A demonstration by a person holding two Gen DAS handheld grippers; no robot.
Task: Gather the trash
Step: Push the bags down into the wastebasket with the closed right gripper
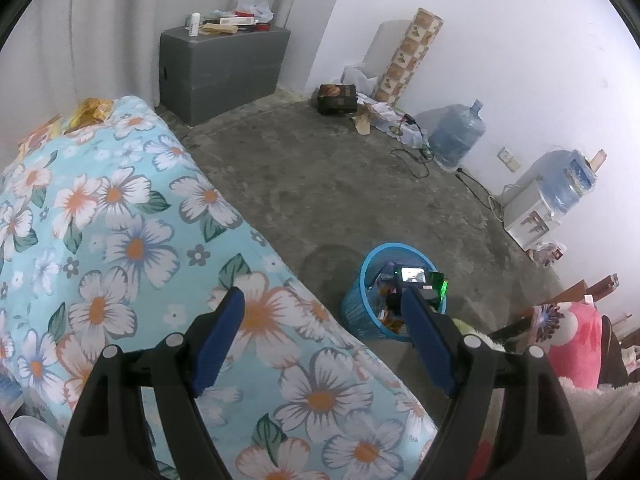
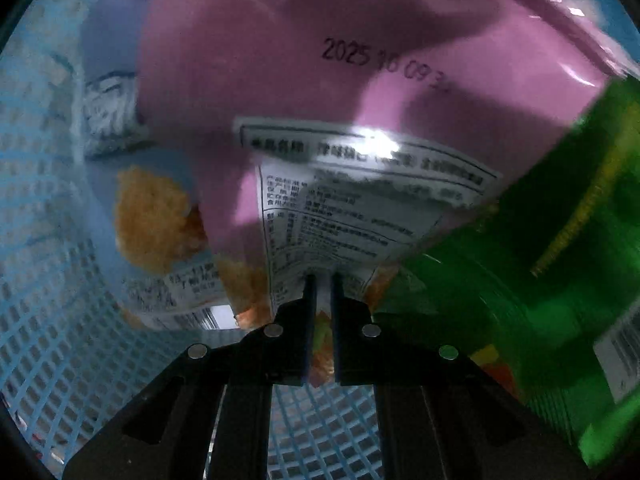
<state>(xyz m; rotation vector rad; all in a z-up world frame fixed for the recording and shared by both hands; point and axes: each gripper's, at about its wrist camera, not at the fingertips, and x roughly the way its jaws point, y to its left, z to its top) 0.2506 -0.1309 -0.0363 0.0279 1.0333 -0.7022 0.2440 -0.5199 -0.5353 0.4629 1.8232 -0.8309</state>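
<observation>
My left gripper (image 1: 322, 320) is open and empty above a bed with a floral blue cover (image 1: 120, 240). A blue mesh trash basket (image 1: 354, 312) stands on the floor beside the bed, with wrappers inside. My right gripper (image 1: 416, 284) reaches down into that basket. In the right wrist view my right gripper (image 2: 323, 280) is shut on the edge of a pink snack wrapper (image 2: 320, 80) inside the basket (image 2: 48, 340). A green wrapper (image 2: 540, 280) lies to its right and a light blue snack bag (image 2: 152, 220) to its left.
A gold wrapper (image 1: 90, 110) lies at the far end of the bed. A grey box (image 1: 220, 68) with clutter stands by the curtain. Water jugs (image 1: 456, 132), cables, a dark box (image 1: 338, 98) and a patterned roll line the right wall. A pink cushion (image 1: 576, 344) is at right.
</observation>
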